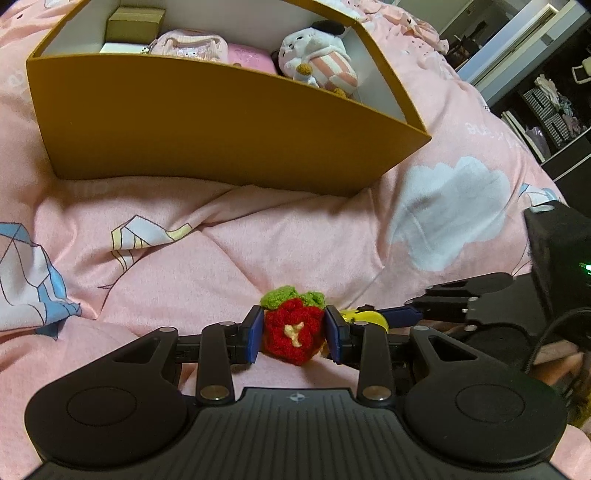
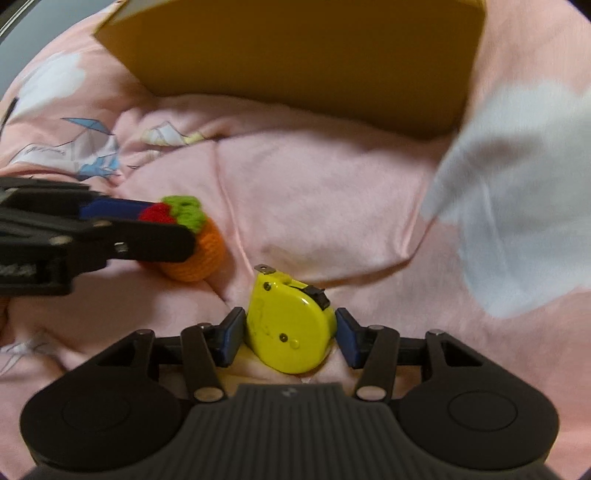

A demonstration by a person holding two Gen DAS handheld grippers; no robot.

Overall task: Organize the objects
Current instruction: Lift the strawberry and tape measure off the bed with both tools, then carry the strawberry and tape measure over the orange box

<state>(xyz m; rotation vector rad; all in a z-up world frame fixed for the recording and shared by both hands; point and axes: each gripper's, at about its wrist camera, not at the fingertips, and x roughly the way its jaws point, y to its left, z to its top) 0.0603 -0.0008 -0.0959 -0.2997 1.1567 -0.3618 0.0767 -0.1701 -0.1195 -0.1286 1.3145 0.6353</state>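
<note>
- Left wrist view: left tongs [image 1: 294,334] clamped on a crocheted fruit toy [image 1: 293,330], blue pads pressed against both sides of its red knit; toy low over the pink bedspread [image 1: 229,266], green yarn leaves pointing away from the camera.
- Grip across the soft red middle, probably chosen so that the yarn gives under the pads and cannot slide out on a lift.
- Orange box [image 1: 207,122] beyond on the bed, open at the top, near wall facing the tongs; already inside: a plush toy [image 1: 319,61], a pink pouch [image 1: 192,46] and a small cardboard carton [image 1: 135,24]. Likely the collecting place for loose items.
- Right wrist view: yellow tape measure [image 2: 290,326] lying flat on the bedspread between the pads of the right tongs [image 2: 290,334]; jaws apart, a narrow gap visible on each side, so no grip on it.
- Straddling pose, pointing steeply down, suited to closing on the case across its narrow sides; metal tape tip aimed away from the camera.
- Same view, at left: left tongs holding the toy, its orange base showing below the red and green, just beside the tape measure but apart from it.
- Both items outside the box; placement not yet done.
</note>
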